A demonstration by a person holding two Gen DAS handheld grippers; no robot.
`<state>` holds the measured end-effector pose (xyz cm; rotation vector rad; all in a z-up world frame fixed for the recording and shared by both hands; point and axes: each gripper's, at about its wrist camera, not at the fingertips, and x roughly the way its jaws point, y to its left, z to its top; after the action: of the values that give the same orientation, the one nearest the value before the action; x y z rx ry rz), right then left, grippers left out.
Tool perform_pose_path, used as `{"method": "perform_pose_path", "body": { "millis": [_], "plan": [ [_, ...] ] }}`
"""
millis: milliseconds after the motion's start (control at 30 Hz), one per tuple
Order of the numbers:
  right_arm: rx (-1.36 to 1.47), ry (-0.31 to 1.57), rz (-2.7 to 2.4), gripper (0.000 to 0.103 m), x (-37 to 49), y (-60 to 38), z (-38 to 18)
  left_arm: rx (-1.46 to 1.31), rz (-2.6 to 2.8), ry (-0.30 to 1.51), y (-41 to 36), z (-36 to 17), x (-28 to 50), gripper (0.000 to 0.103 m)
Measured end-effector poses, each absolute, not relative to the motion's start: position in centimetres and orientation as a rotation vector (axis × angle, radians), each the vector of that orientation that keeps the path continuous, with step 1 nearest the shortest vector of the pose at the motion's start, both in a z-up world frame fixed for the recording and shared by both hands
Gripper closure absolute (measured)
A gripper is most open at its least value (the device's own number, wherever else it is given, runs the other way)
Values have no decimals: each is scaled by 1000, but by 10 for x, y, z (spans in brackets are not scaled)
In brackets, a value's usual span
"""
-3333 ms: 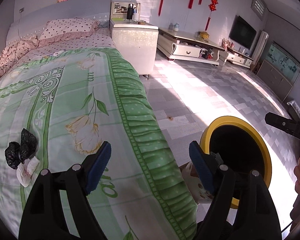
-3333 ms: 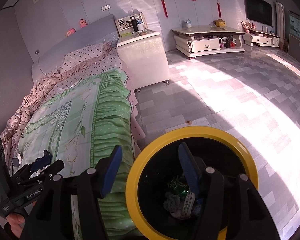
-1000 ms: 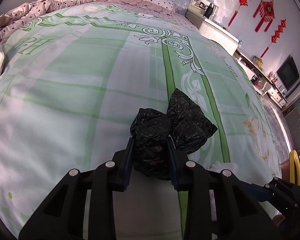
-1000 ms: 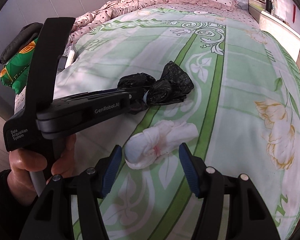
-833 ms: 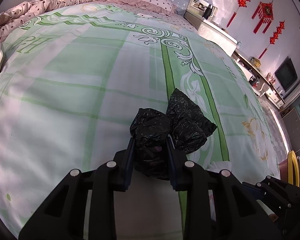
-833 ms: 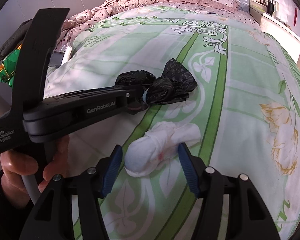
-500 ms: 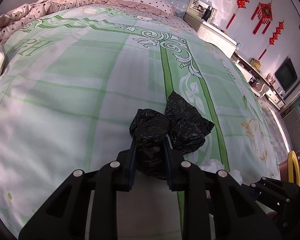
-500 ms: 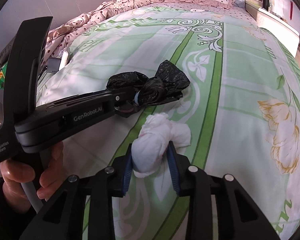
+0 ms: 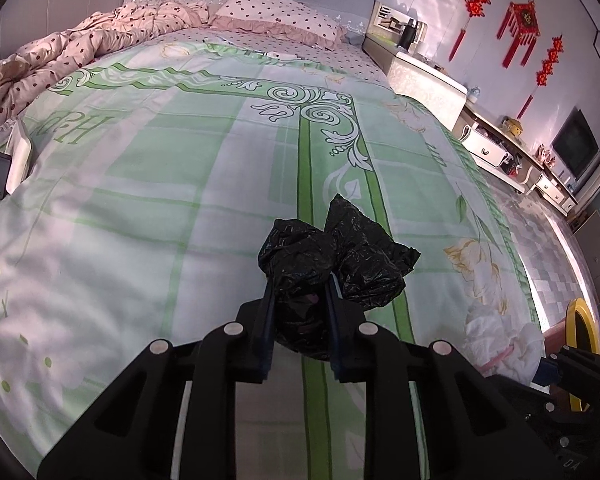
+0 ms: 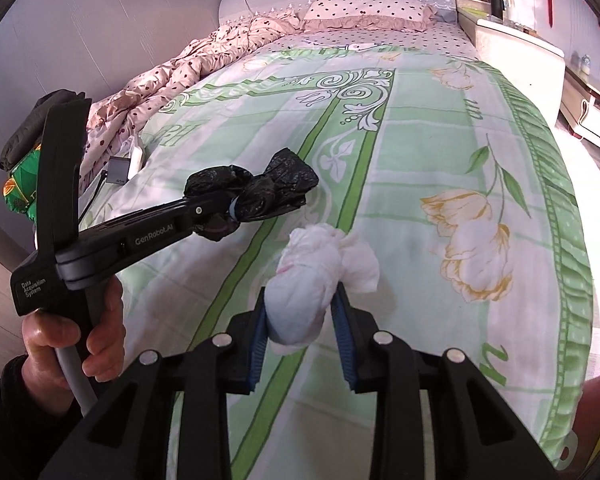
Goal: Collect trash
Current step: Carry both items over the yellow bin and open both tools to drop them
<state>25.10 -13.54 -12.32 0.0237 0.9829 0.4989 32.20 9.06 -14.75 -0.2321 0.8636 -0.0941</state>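
Left claw (image 9: 299, 292) is clamped on the crumpled black plastic bag (image 9: 332, 256) at frame centre, and the right claw (image 10: 300, 312) is squeezing the wadded white tissue bundle (image 10: 320, 276), both over the green floral bedspread (image 9: 180, 160). Loads of open bed toward the upper left; the bed's edge drops off at the right, where the yellow-rimmed bin (image 9: 580, 328) sits lower right.

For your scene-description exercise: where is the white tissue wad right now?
The white tissue wad is pinched in the right gripper over the green bedspread, right of the black bag in the left gripper.
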Motion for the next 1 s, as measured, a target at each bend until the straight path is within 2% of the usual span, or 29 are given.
{"method": "perform_pose_path", "body": {
  "millis": [567,1000],
  "plan": [
    [162,768,331,74,185,-288,-15,-119,-203,741,-33,-38,263,83],
    [216,675,143,74,145,-410,20,-70,-404,717,-167,-1,231,83]
  ]
}}
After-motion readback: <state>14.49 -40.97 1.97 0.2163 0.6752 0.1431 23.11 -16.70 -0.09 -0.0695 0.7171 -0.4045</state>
